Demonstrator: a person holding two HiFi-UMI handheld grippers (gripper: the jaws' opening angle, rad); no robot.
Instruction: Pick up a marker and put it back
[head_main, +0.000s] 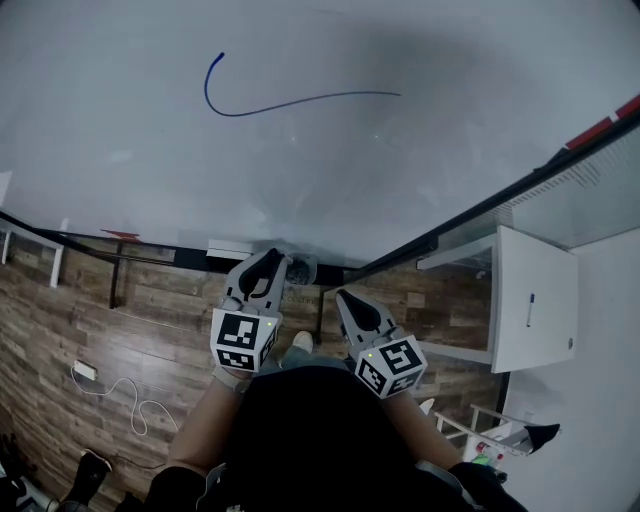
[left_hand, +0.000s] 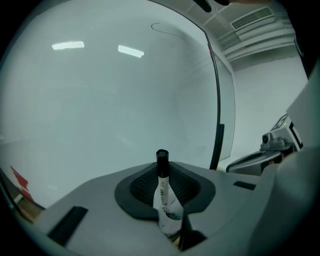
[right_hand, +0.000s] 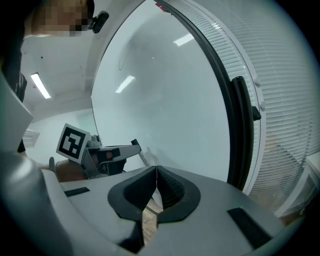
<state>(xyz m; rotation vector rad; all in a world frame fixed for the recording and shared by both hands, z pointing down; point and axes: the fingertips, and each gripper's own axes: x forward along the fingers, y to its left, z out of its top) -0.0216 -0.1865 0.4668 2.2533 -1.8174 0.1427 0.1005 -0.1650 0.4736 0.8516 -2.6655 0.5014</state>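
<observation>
Left gripper (head_main: 262, 285) was clamped on the marker (left_hand: 163, 195): white barrel pinched between the pads, black cap standing up past the jaw tips toward the whiteboard (left_hand: 100, 100). Right gripper (right_hand: 156, 175) sat just beside it, jaws pressed together with nothing in them. Pick-up looked done, put-back not yet. To do it well: hold the pinch firm on the barrel so the marker cannot roll, bring it level down to the dark rail (head_main: 150, 258) along the board's lower edge, probably its resting place, and let go only once it lies there. The empty right tool should stay clear. Higher on the board ran a blue line (head_main: 290, 102), well apart from both tools.
</observation>
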